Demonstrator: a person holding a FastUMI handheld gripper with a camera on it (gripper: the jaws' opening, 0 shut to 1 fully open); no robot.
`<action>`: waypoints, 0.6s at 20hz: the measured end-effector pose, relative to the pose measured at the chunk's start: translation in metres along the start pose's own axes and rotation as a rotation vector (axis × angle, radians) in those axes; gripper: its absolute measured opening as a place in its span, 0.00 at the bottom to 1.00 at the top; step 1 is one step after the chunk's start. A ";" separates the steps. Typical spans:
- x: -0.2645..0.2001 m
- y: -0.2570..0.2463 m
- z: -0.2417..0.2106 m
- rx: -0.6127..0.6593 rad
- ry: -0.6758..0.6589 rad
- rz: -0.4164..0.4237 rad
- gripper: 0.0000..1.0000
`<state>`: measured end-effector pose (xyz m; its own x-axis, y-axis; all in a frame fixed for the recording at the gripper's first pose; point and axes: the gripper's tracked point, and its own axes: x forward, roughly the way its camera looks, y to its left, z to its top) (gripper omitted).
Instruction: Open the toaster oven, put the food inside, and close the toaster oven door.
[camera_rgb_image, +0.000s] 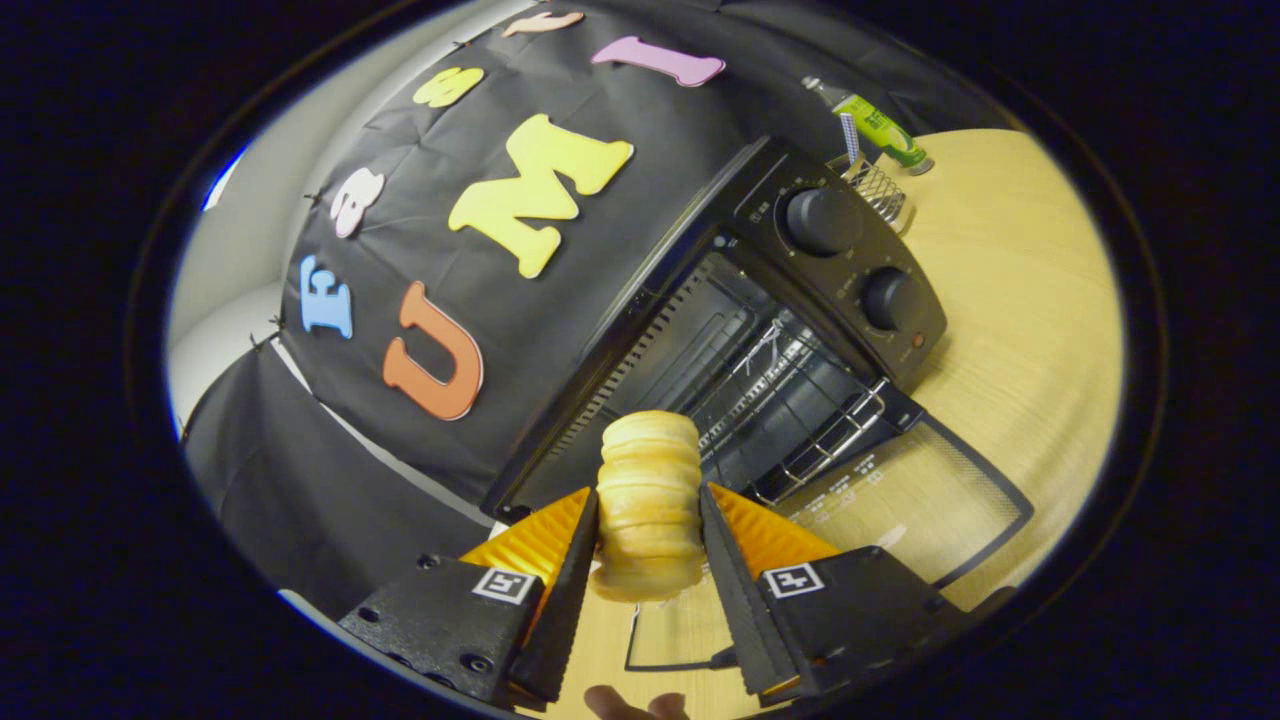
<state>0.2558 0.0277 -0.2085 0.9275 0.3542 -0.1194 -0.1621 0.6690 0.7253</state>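
Observation:
My gripper (650, 510) is shut on a ridged tan bread roll (650, 500), which stands between both fingers with its top poking out past the tips. Just beyond it is the black toaster oven (850, 270), seen tilted. Its glass door (950, 500) hangs fully open and lies flat toward me. The wire rack (800, 400) shows inside the dark cavity, right past the roll. Two round knobs (820, 220) sit on the oven's control panel.
The oven rests on a light wooden table (1020, 300). Behind it stand a small wire basket (880, 190) and a green bottle (875, 125) lying near the table's far edge. A fingertip (635, 705) shows under the gripper.

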 end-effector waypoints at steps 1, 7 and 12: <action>0.009 -0.004 0.005 0.000 -0.013 -0.007 0.69; 0.060 -0.014 0.021 -0.029 -0.019 0.001 0.69; 0.067 -0.003 0.017 -0.195 -0.004 0.006 0.86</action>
<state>0.3239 0.0388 -0.2072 0.9276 0.3561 -0.1126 -0.2295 0.7813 0.5805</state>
